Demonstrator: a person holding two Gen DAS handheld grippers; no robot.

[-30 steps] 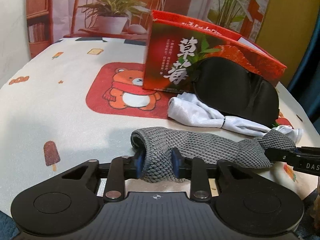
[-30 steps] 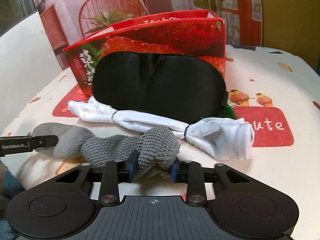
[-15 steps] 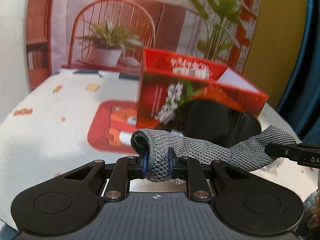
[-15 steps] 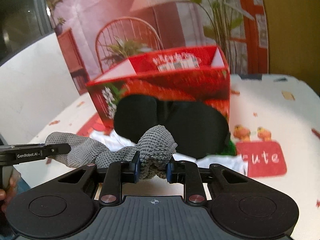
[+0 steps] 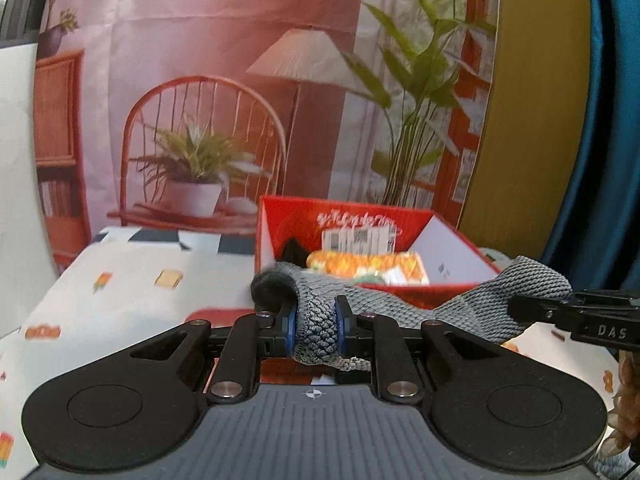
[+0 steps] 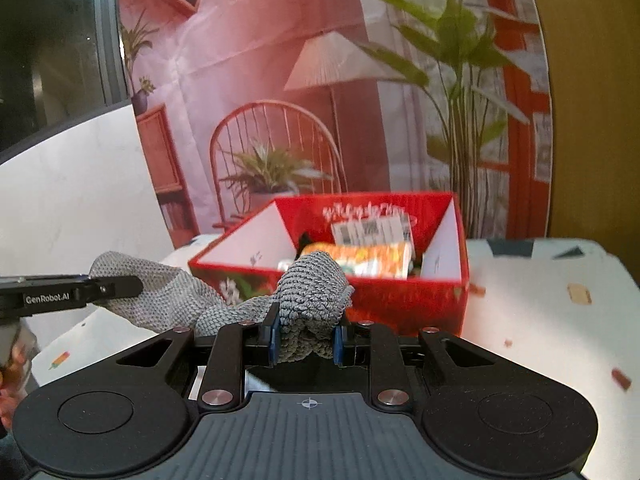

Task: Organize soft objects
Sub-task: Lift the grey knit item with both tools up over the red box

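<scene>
A grey knitted sock point(image 5: 400, 300) hangs stretched in the air between both grippers. My left gripper point(image 5: 316, 330) is shut on its cuff end, and my right gripper point(image 6: 304, 336) is shut on its bunched other end point(image 6: 312, 292). Each gripper's finger shows at the edge of the other's view, clamped on the sock. Just beyond the sock stands the open red box point(image 5: 452, 296) point(image 6: 400, 300), with an orange patterned packet point(image 6: 368, 258) and something black inside. The white cloth and black eye mask are hidden below.
The table carries a white cloth with cartoon prints point(image 6: 540, 320). A printed backdrop of a chair, lamp and plants point(image 5: 240, 120) stands behind the box. A blue curtain point(image 5: 612, 120) hangs at the right. A hand point(image 6: 10, 364) shows at the left edge.
Both grippers have risen with the sock, lifting it off the table to about the box's rim. The box's open inside has come into view; the mask and white cloth have dropped out of sight.
</scene>
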